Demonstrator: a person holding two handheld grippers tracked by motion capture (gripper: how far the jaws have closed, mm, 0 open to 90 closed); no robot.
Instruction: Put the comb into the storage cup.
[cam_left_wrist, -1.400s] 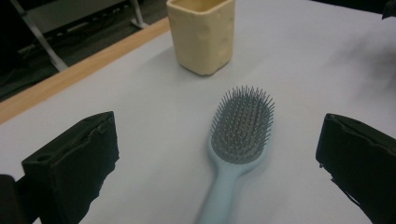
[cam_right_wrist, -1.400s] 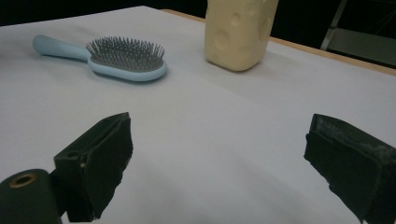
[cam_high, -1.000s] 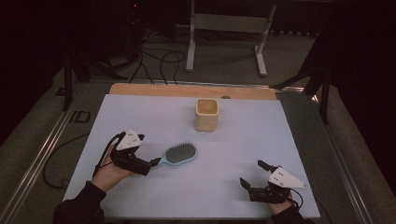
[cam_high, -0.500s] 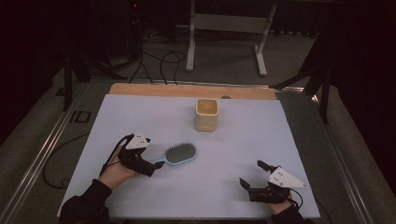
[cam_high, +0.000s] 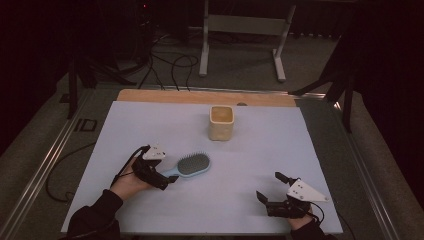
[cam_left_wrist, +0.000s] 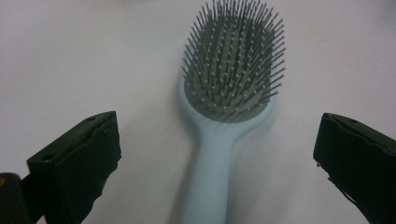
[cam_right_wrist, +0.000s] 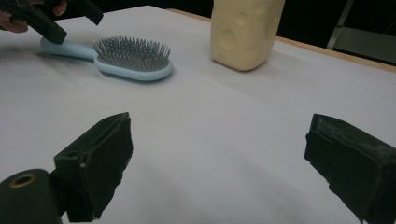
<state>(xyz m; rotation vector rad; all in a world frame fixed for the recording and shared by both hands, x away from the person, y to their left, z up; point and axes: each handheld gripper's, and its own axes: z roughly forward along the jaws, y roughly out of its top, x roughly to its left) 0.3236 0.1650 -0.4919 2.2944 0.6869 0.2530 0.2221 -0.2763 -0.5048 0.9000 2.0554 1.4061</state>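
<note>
Left gripper view, hairbrush (cam_left_wrist: 224, 135) handle between wide-apart left tongs (cam_left_wrist: 217, 163), untouched, right tongs (cam_high: 274, 187) apart, away.

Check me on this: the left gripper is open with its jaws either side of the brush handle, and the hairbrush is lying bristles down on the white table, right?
Not quite. The hairbrush lies bristles up, as the left gripper view shows plainly. The rest holds: the left gripper is open, its jaws standing either side of the pale blue handle, and the brush rests on the white table.
</note>
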